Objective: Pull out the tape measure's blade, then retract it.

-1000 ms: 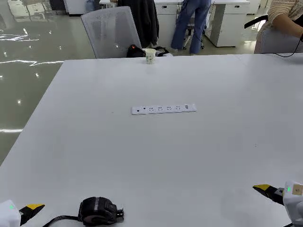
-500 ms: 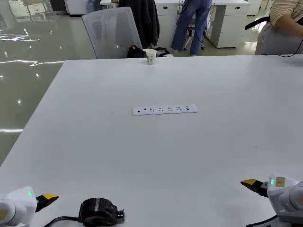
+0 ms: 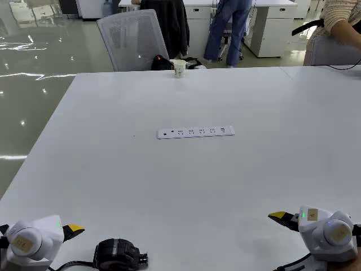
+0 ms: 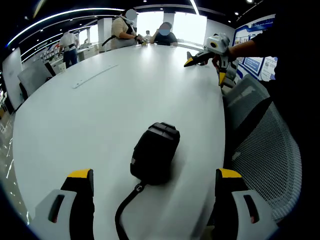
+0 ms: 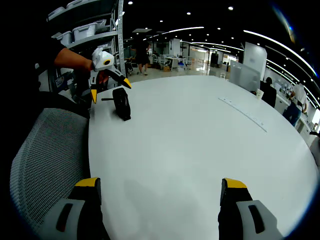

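A black tape measure with a black wrist strap lies on the white table near its front edge. My left gripper stands open just left of it; in the left gripper view the tape measure lies ahead between the yellow-tipped jaws, not touched. My right gripper is open far to the right, low over the table, holding nothing. In the right gripper view the tape measure lies far off beside the left gripper.
A white power strip lies mid-table. A paper cup stands at the far edge, with a grey mesh chair behind it. People stand and sit beyond the table. A grey mesh chair back is close by me.
Both grippers have come inward: the left has moved right toward the tape measure, the right has moved left over the table. The tape measure has not moved.
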Tool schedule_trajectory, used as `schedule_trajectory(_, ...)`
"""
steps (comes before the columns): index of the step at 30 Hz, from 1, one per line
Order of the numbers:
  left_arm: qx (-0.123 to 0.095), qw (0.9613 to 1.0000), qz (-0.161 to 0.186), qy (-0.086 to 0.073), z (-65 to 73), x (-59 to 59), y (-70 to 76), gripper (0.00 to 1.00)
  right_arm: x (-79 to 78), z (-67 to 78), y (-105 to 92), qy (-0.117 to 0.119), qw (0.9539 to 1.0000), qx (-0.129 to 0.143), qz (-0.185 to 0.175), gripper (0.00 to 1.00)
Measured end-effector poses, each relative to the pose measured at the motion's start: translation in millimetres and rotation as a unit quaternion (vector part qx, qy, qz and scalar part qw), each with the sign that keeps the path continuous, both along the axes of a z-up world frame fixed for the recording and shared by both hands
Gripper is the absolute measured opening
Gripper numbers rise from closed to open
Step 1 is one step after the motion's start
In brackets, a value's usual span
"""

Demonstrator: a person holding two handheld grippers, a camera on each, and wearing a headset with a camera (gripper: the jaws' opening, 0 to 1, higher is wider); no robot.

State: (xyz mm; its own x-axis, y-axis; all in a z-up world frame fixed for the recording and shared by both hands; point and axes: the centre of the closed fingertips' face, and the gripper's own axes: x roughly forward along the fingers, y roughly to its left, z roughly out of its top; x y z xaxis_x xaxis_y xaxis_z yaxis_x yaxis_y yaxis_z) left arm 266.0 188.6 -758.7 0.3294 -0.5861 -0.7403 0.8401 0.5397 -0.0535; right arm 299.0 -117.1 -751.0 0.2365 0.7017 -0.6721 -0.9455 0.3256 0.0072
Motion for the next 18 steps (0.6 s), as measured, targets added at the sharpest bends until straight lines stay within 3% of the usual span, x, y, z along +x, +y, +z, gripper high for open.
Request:
schedule_trajectory(4,0.002,0.9999,-0.015,0.006,-2.4,2.9,-7.3,0.98,-0.8,0.5,9.1,-0.001,0.9999,0.001,0.015,0.99)
schedule_trajectory(12,0.029,0.998,-0.055,-0.007,-3.2,8.1,-15.1,0.93,3.8,1.1,27.6,-0.004,0.9993,0.002,0.036,0.99)
schedule_trajectory(18,0.034,0.9968,-0.072,-0.005,-3.1,10.3,-20.4,0.87,1.4,2.5,49.8,-0.01,0.9981,0.007,0.061,0.99)
